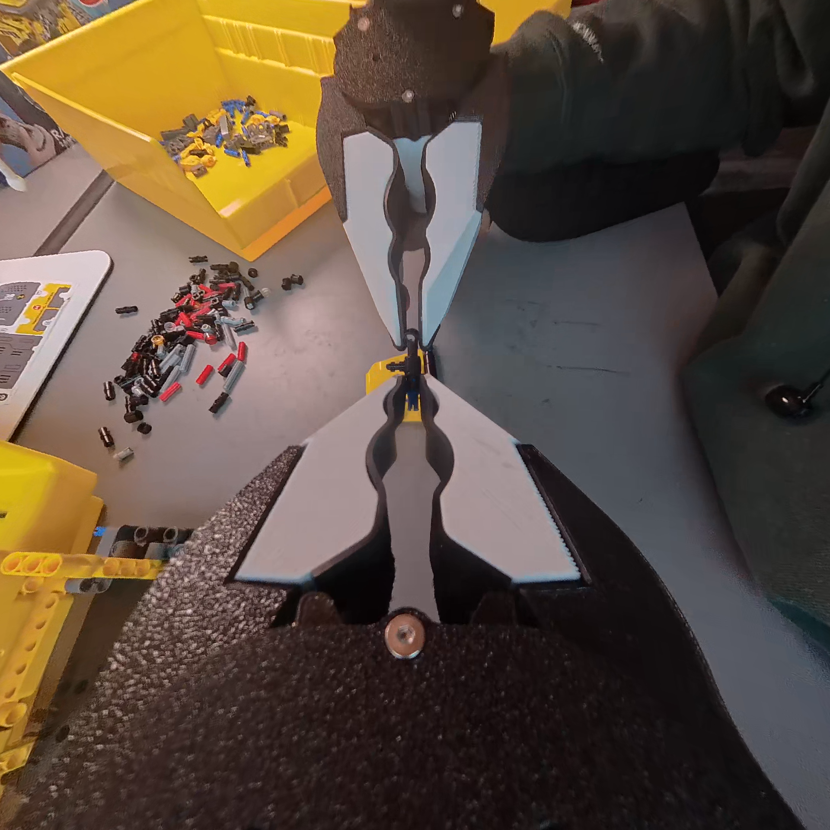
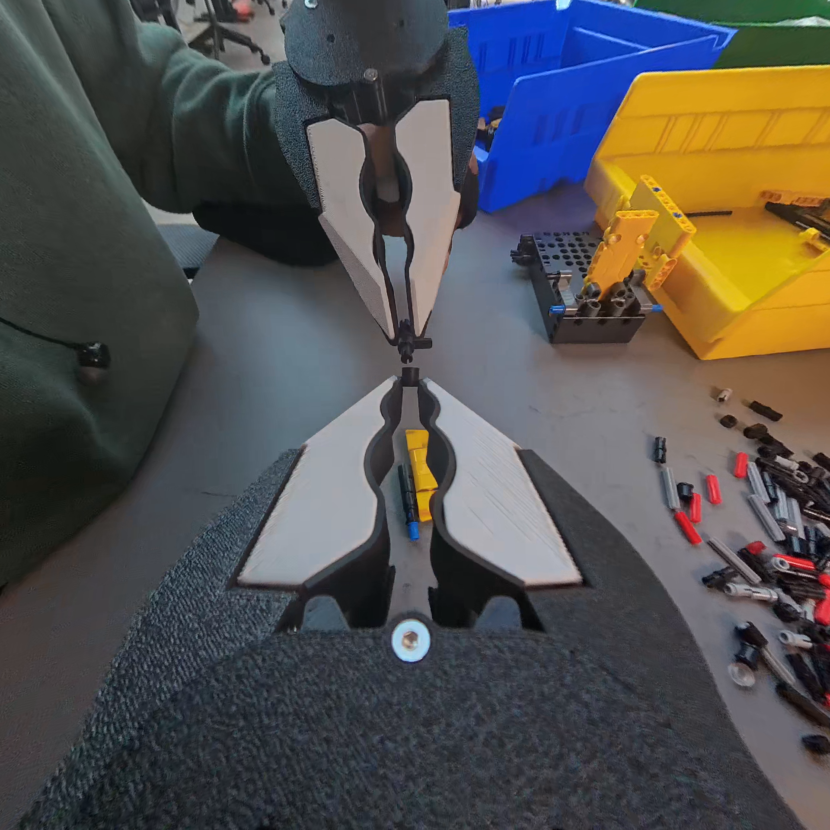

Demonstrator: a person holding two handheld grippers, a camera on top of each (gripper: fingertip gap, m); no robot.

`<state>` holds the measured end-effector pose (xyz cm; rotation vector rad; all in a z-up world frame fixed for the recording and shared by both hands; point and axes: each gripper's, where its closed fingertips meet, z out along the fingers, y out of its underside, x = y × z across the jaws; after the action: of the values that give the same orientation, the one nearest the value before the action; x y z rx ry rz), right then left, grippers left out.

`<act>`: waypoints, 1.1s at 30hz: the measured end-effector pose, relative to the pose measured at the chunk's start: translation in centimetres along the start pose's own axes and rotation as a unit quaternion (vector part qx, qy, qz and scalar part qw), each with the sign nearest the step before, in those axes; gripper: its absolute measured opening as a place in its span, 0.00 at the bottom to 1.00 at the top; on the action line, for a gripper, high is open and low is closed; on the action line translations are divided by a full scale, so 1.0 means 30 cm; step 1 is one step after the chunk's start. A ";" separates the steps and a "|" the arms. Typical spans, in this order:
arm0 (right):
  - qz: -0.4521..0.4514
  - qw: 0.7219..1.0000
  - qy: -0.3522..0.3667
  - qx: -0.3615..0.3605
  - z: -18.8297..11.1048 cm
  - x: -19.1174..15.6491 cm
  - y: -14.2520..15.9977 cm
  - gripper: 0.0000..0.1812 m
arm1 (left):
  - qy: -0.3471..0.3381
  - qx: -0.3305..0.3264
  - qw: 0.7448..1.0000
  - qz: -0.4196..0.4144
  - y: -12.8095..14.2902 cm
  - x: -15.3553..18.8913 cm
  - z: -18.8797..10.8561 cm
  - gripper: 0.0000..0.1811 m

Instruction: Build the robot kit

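My left gripper (image 1: pixel 409 381) is shut on a small black cross-shaped pin connector (image 1: pixel 409 361), also seen in the right wrist view (image 2: pixel 406 343). My right gripper (image 2: pixel 409 379) is shut on a small black bush (image 2: pixel 409 375). The two grippers face each other tip to tip above the grey table. The connector's pin points at the bush with a narrow gap between them. On the table under the grippers lie a yellow piece (image 2: pixel 420 471) and a black pin with a blue end (image 2: pixel 409 507).
On one side are a yellow bin (image 1: pixel 148 90) holding small parts, a pile of black, red and grey pins (image 1: pixel 188 332), a booklet (image 1: pixel 36 332) and a yellow model (image 1: pixel 36 579). On the other are a blue bin (image 2: pixel 561 90), a yellow bin (image 2: pixel 741 278) and a black-and-yellow assembly (image 2: pixel 597 292). A person's green sleeve (image 2: pixel 90 179) is close. Only a small space, under 4 cm, lies between the two pairs of fingers. Between my right fingertips and the yellow piece (image 2: pixel 420 471) there is roughly 6 centimetres.
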<state>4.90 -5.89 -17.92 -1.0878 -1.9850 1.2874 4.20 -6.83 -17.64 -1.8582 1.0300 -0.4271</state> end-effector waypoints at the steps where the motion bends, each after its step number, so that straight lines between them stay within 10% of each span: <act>1: -0.005 1.000 0.001 -0.013 0.007 -0.002 0.012 0.03 | 0.003 -0.008 1.000 0.003 0.012 0.005 0.007 0.02; 33: -0.126 0.965 0.028 -0.227 0.104 -0.073 0.170 0.04 | 0.072 -0.139 0.987 -0.046 0.178 0.095 0.094 0.02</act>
<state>5.39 -8.14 -23.86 -1.0089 -2.3482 0.6781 5.19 -8.62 -24.00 -2.1555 1.1505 -0.4997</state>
